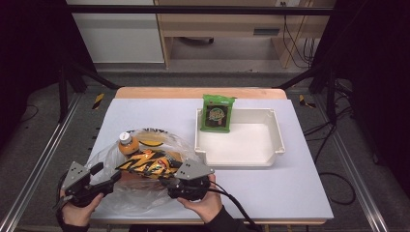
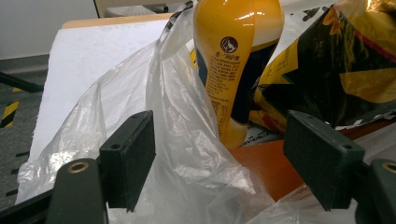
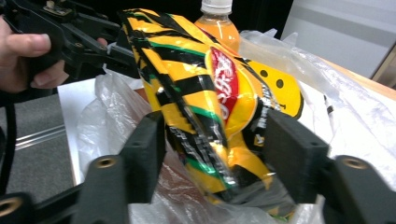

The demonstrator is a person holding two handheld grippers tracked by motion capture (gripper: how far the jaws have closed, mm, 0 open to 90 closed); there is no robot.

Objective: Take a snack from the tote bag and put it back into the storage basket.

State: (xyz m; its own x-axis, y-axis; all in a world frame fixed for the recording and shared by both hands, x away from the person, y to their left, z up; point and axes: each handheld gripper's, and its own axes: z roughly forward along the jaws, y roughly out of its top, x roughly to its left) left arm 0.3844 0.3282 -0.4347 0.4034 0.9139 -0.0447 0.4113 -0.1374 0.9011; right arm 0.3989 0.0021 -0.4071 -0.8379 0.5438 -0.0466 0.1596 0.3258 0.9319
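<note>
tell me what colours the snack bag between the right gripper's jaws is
Yellow and black stripes with thin green lines and a red patch on the snack bag; clearest in the right gripper view.

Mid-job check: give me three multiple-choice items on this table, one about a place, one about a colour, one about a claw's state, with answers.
1. Where is the green packet?
A. at the far left corner of the white tray
B. in the clear plastic bag
C. on the floor

2. What colour is the cap of the orange bottle?
A. red
B. white
C. blue

3. How stands the right claw?
A. open around the yellow-black snack bag
B. shut on the bottle
C. shut and empty

Answers: 1 A, the high view shows it propped in that corner; 2 B, the cap looks white there; 3 A, the right gripper view shows its jaws spread either side of the bag.
</note>
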